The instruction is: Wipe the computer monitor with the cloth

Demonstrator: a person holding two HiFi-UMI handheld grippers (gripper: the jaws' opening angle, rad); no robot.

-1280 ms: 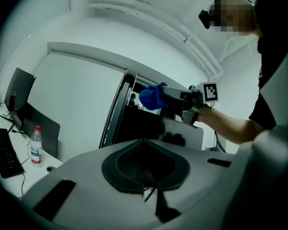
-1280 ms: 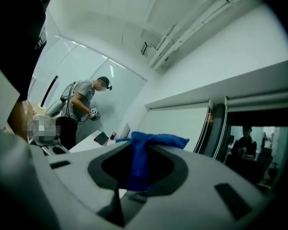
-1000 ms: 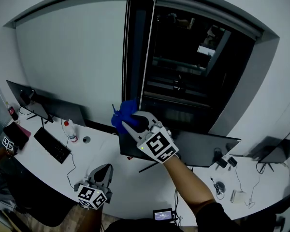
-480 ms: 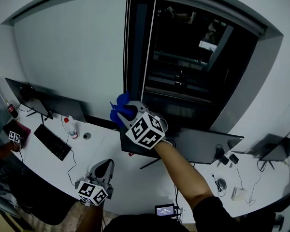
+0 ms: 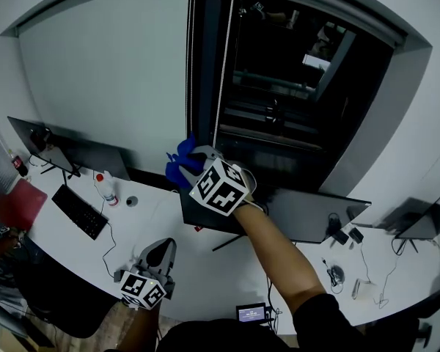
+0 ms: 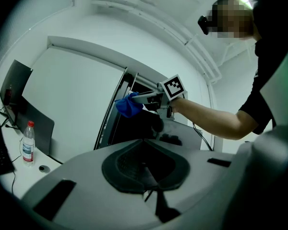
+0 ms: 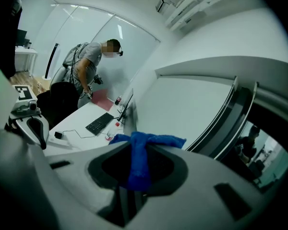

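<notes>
— Starting on the left: hanging low over the tabletop (image 5: 169, 226) with the left hand-held gripper (image 5: 158, 251), keeping its jaws pressed together on nothing, hardly budging since a second ago.

— And moving across?

— Pinching the blue cloth (image 5: 180, 166) firmly in the right hand-held gripper (image 5: 194, 169). Lifting it and sliding it leftward over the last second, now hovering around the top left corner of the monitor (image 5: 301, 222).

— Touching the screen already?

— Hard telling. Looking to be just above the top edge rather than on the glass. Probably lining up for a stroke from that corner.

— Meaning what for the job?

— Likely still needing to sweep rightward and down across most of the dark panel.

— Noticing anything else around?

— Going from the left: passing a second monitor (image 5: 95, 169), a keyboard (image 5: 79, 215) and a plastic bottle (image 5: 107, 193). Then, far to the right, finding a mouse (image 5: 336, 276) and cables (image 5: 361, 264). Keeping all of that well apart from the cloth.

— Seeing anything blocking?

— Seeing nothing between cloth and screen. Only minding the dark window (image 5: 293, 108) right behind, and the outstretched forearm (image 5: 271, 255) hiding part of the panel from above.
</notes>
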